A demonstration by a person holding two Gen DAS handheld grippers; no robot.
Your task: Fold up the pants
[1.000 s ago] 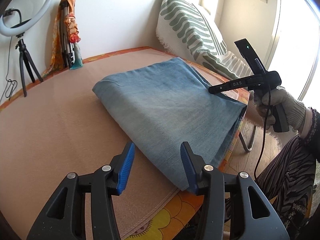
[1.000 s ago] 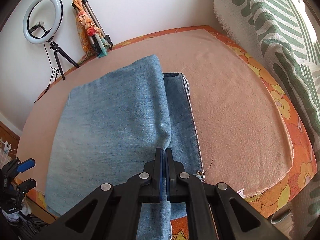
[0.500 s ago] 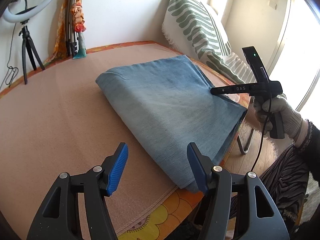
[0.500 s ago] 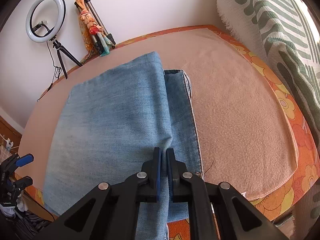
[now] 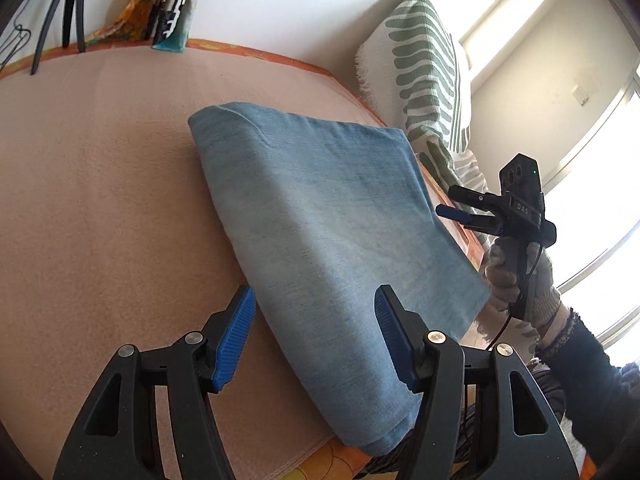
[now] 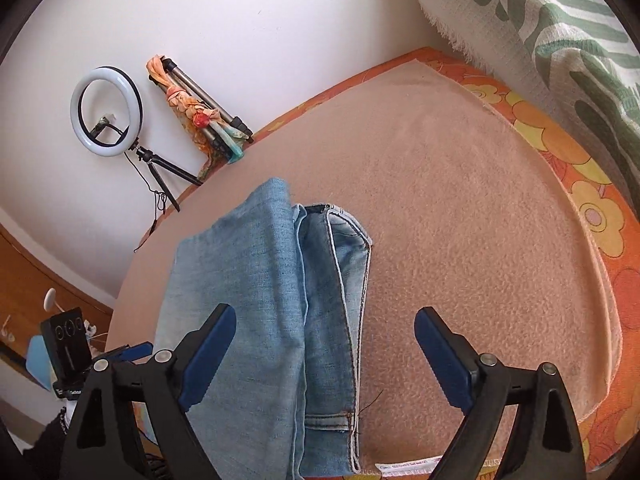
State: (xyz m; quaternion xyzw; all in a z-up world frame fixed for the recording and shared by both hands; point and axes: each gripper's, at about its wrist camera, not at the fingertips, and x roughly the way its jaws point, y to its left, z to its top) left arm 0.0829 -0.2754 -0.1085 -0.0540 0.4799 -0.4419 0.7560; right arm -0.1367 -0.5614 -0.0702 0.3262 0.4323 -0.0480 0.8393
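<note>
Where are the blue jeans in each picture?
Left wrist view: the folded jeans lie in the middle, slanting down toward the lower right.
Right wrist view: the jeans sit left of the middle, running down to the bottom edge.
Shared landmark: the green-striped blanket, at the upper right in both.

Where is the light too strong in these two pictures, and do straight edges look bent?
Left wrist view: the window is overexposed white, and the pants are evenly lit. Right wrist view: soft light, no glare; the table edge bows strongly from the fisheye lens.
</note>
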